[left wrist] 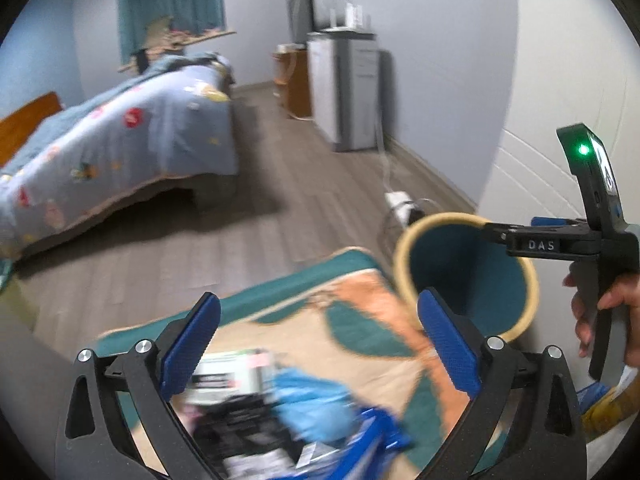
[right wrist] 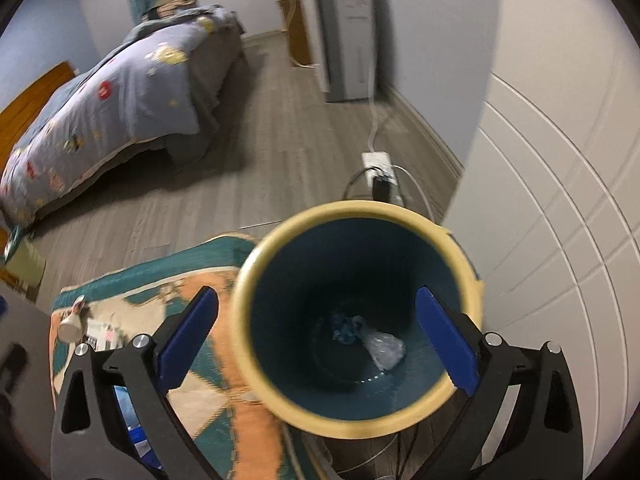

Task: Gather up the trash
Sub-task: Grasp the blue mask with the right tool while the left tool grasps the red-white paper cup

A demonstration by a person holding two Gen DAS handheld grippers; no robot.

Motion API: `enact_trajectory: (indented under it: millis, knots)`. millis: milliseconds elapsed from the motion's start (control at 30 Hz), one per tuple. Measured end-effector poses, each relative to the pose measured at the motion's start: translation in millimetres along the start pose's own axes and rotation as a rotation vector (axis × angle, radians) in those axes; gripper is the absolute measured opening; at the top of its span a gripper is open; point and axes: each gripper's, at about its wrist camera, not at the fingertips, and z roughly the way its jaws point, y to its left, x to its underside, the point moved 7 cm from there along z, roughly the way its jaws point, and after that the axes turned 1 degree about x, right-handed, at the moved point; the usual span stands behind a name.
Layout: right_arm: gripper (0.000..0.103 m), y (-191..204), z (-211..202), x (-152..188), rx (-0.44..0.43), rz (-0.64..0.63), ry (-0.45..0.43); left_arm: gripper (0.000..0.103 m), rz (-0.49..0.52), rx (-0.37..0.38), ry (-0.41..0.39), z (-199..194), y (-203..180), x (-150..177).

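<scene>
Bedroom, grey wood-plank floor (left wrist: 248,248). A bed (left wrist: 120,140) with a pale blue patterned quilt stands at left; a grey cabinet (left wrist: 344,88) stands against the far wall with a dark screen (left wrist: 301,12) above it. A white power strip (right wrist: 378,166) with cables lies on the floor just beyond the bin, near the white panelled door (right wrist: 560,200).

Teal wastebasket (right wrist: 360,320) with a cream rim stands at the right edge of a teal, orange and cream rug (left wrist: 360,320). Inside it, at the bottom: a blue scrap (right wrist: 346,328) and a clear crumpled wrapper (right wrist: 386,350).

Right gripper (right wrist: 316,344): blue pads wide apart, nothing between them, held above the bin mouth. In the left wrist view its body reads "DAS", green light lit, a hand (left wrist: 608,312) on the handle.

Left gripper (left wrist: 320,352): jaws spread wide, empty, over the rug. Below it lies blurred litter: a light blue crumpled piece (left wrist: 312,404), a blue wrapper (left wrist: 376,436) and a black-and-white printed pack (left wrist: 232,376); print unreadable.

A small cream cup-like item (right wrist: 70,326) lies on the rug's left part.
</scene>
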Motion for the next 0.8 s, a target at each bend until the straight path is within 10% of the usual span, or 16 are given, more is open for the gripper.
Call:
enact_trajectory:
  millis: [467,800]
  knots:
    - [0.097,131,-9,30,-0.145,-0.193,0.046,0.098,-0.08,-0.228,0.041,-35,125,71]
    - [0.097,190,5,67,-0.15,-0.353,0.113,0.098,-0.281,-0.262,0.063,-36,192,93]
